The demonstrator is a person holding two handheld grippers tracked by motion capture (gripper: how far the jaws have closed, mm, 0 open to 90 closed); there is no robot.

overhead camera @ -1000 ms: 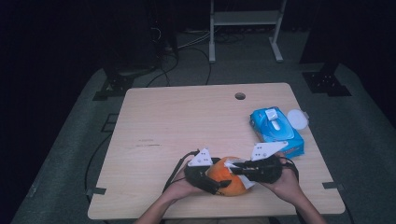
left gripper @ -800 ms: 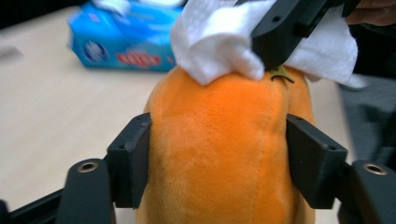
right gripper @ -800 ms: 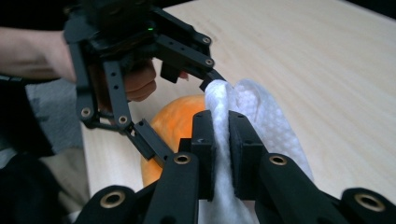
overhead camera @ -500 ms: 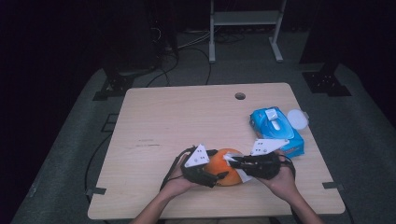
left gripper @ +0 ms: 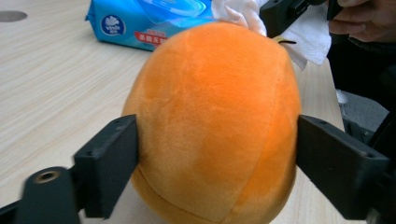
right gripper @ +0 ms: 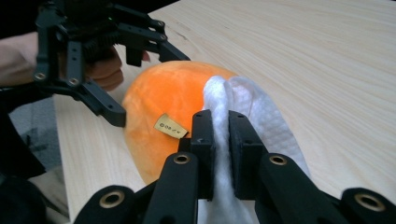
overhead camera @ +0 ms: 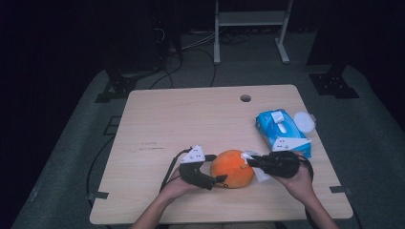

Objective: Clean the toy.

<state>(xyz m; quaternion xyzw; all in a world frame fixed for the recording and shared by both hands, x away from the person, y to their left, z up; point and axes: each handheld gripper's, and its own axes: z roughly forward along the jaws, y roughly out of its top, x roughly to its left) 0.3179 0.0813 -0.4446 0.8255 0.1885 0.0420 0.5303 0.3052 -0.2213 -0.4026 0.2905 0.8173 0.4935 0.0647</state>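
An orange plush ball (overhead camera: 232, 168) sits on the wooden surface (overhead camera: 191, 119) near its front edge, a little toward five o'clock from the middle. A small gold label (right gripper: 170, 126) is stuck to its fuzzy skin, seen in the right gripper view.

At the ball's nine o'clock side in the high view, the left gripper (overhead camera: 212, 177) straddles it. In the left gripper view its two black fingers (left gripper: 108, 163) stand on either flank of the ball, pads against the plush, so they are clamped on it at a wide spread; they have just been closing in a little on the ball after opening slightly.

At the ball's three o'clock side comes the right gripper (overhead camera: 249, 161), its fingers (right gripper: 204, 140) pressed tight together on a white wipe (right gripper: 243, 107). The wipe's bunched end lies against the top of the ball, beside the label, and the rest hangs down behind the fingers.

Farther out, toward two o'clock from the ball, a blue pack of wipes (overhead camera: 282, 133) lies on the surface with its flap open and a round white lid (overhead camera: 304, 121) just beside it. A small round hole (overhead camera: 245, 98) sits in the surface near twelve o'clock.
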